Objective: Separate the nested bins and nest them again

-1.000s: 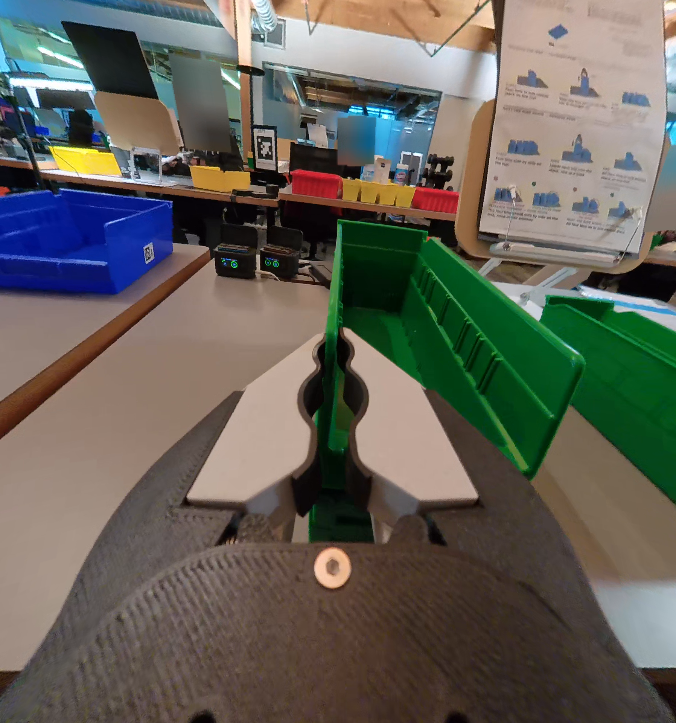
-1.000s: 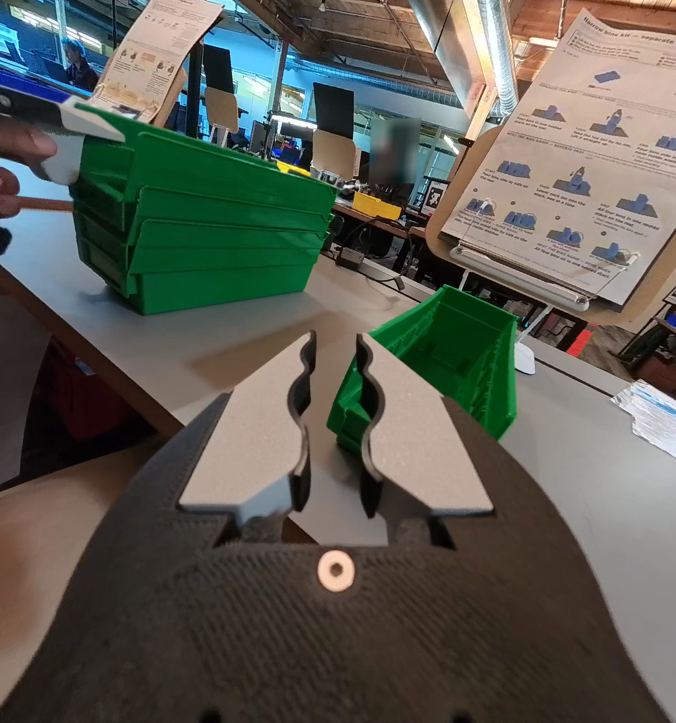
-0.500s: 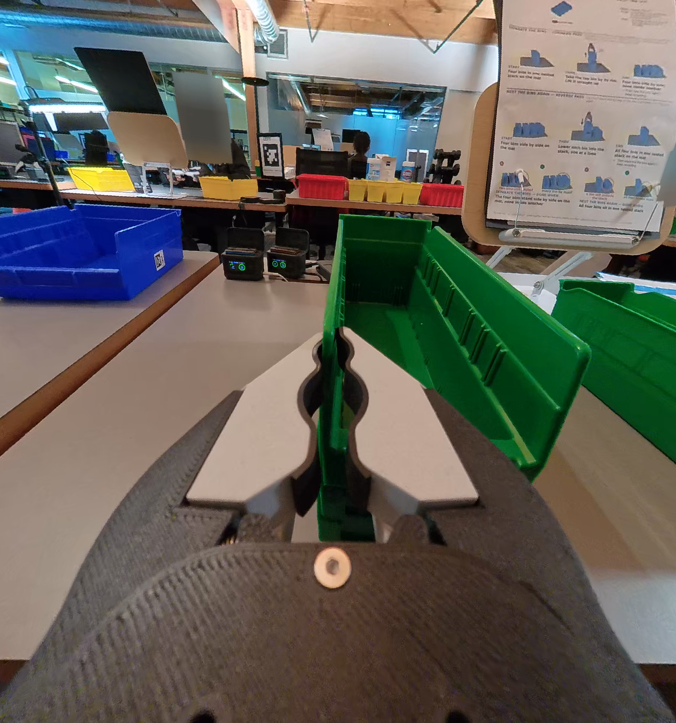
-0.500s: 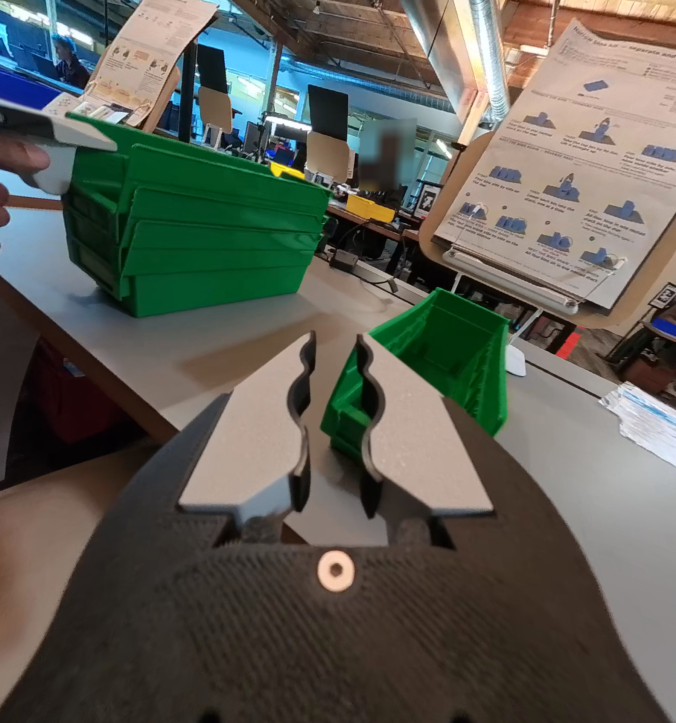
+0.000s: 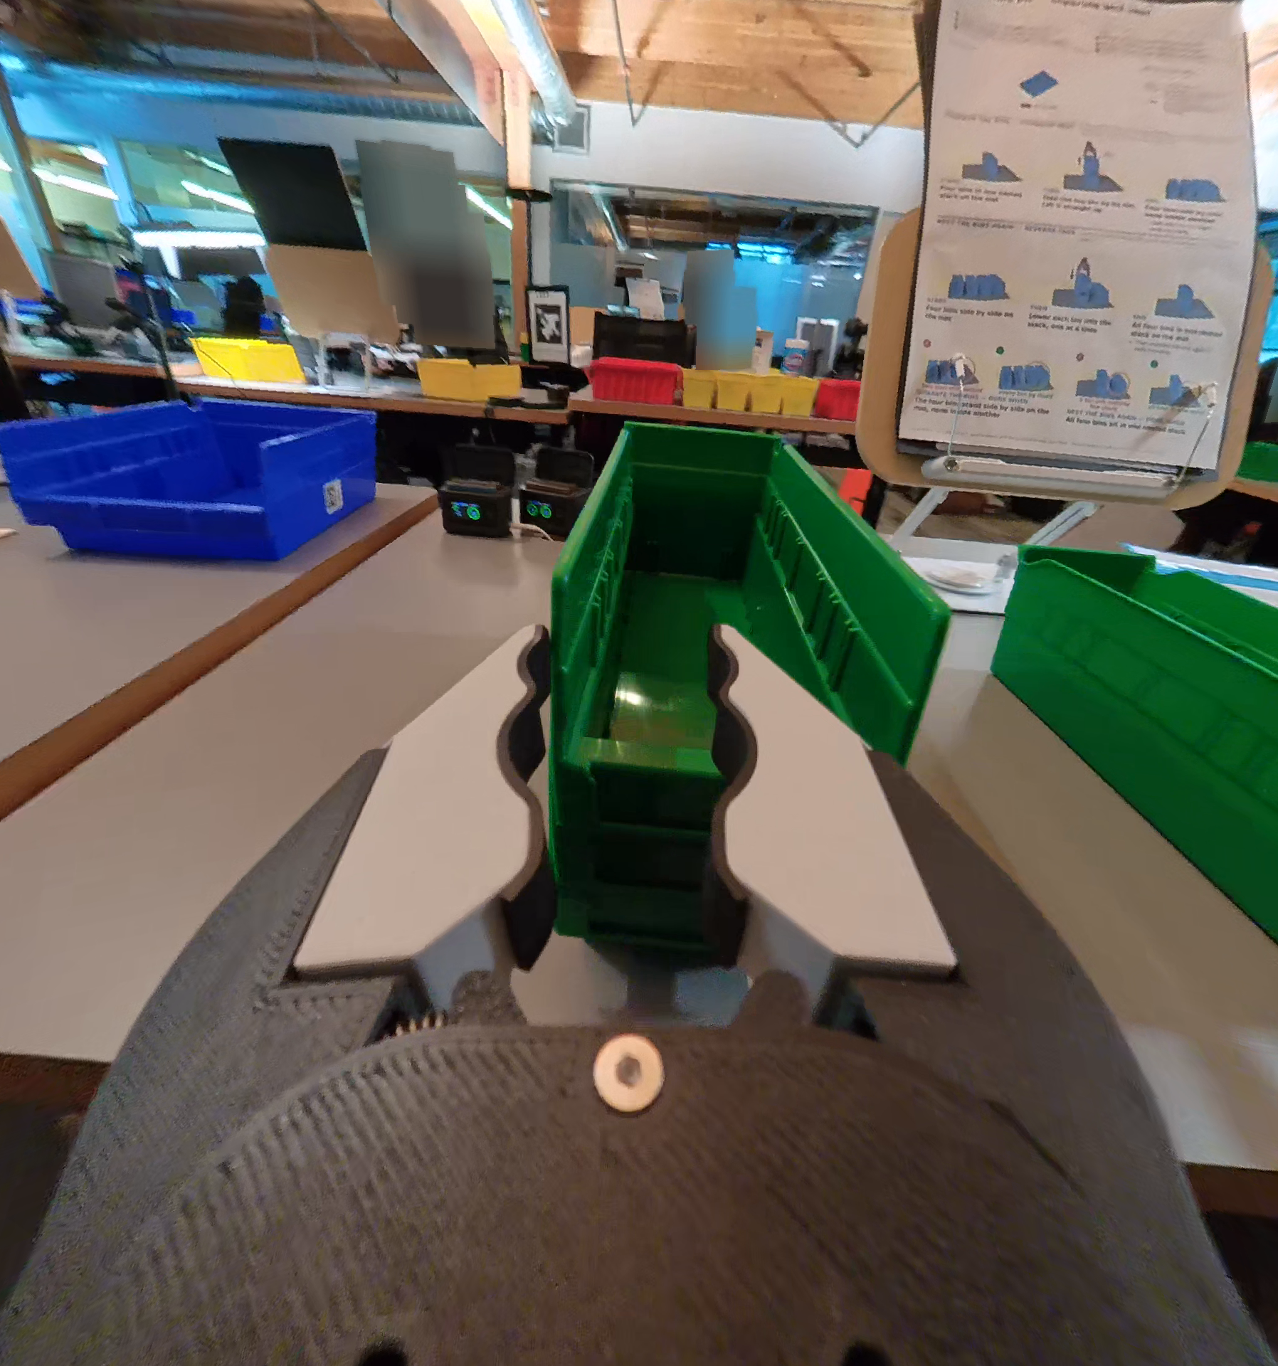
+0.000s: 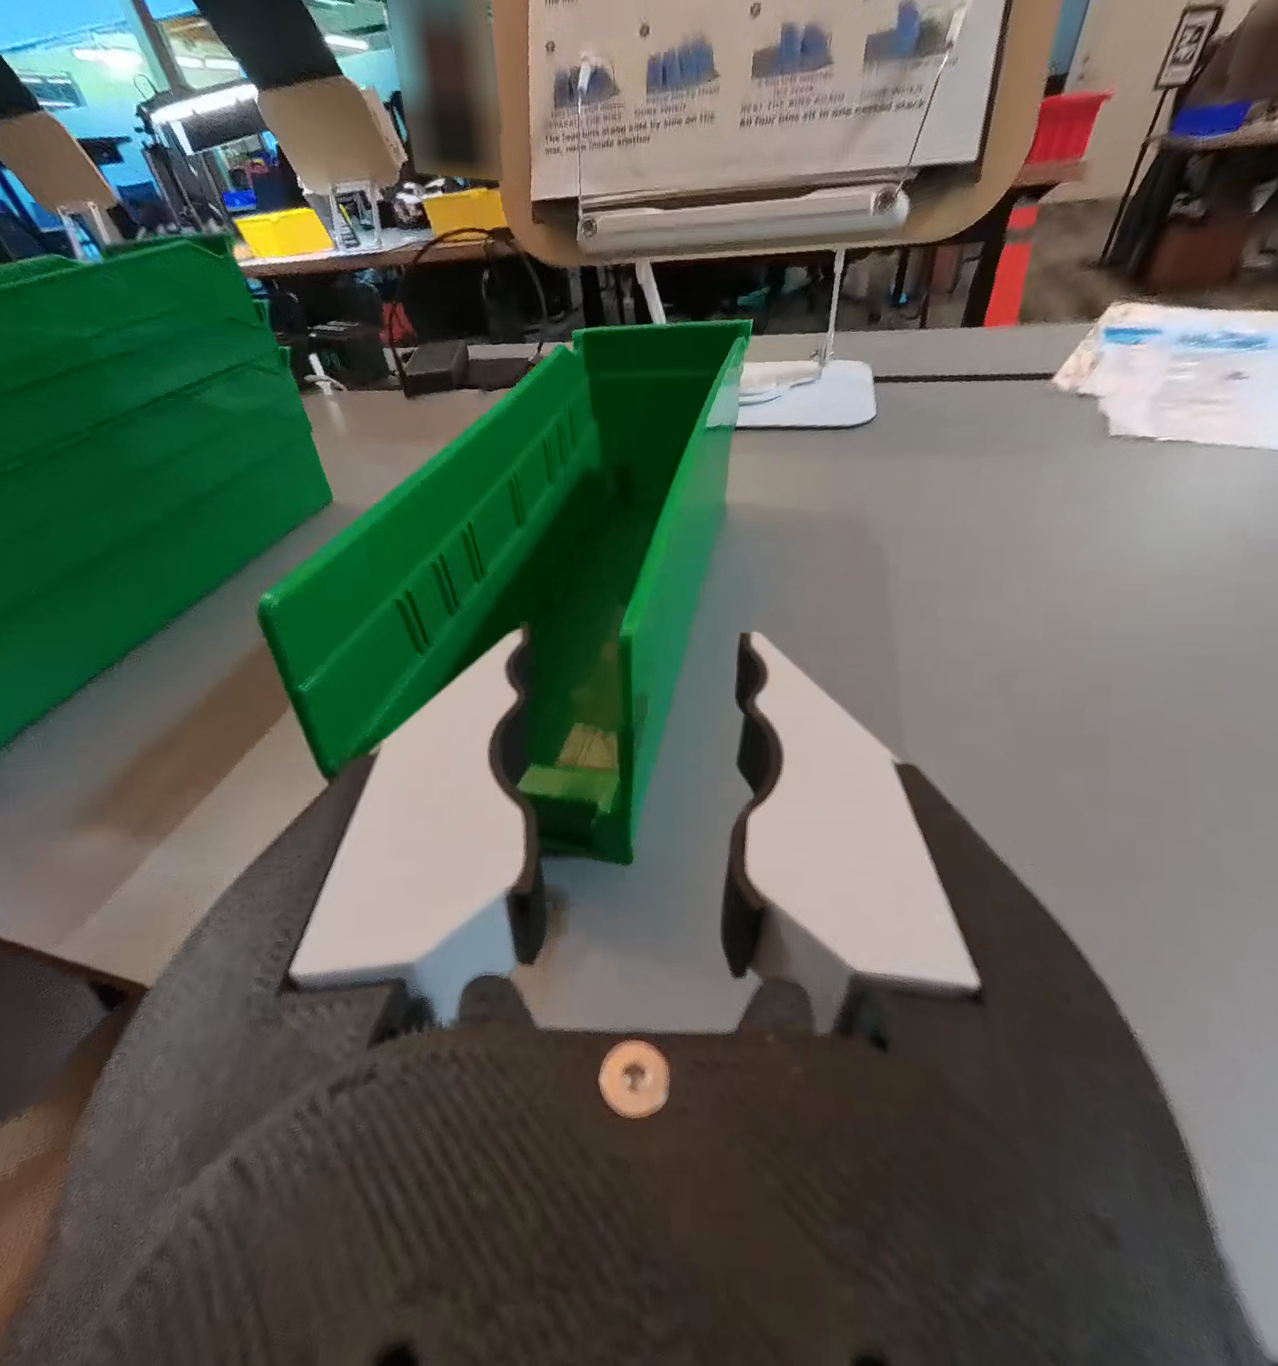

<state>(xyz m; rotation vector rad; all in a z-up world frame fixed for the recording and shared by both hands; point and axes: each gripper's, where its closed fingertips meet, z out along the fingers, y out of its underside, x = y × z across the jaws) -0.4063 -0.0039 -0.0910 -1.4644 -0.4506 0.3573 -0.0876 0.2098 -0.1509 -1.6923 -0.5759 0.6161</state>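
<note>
A stack of nested green bins (image 5: pixel 695 576) stands on the grey table (image 5: pixel 251 739), its short front end towards me. My left gripper (image 5: pixel 629 643) is open, with its fingers on either side of that front end; the stack's left wall runs close to the left finger (image 5: pixel 444 798). The stack also shows in the right wrist view (image 6: pixel 104 480), at the left. A single green bin (image 6: pixel 518 562) stands apart on the table and also shows in the left wrist view (image 5: pixel 1176 702). My right gripper (image 6: pixel 636 643) is open and straddles this bin's right wall without gripping it.
A blue bin (image 5: pixel 192 473) sits on the neighbouring table at the left. A clipboard stand with an instruction sheet (image 6: pixel 754 111) stands behind the bins. Two small black devices (image 5: pixel 510 503) lie at the back. Papers (image 6: pixel 1213 384) lie at the far right. The table's front edge is just below both grippers.
My left gripper has opened and let go of the stack's left wall. My right gripper has opened wider and moved up to the single bin, now straddling its right wall.
</note>
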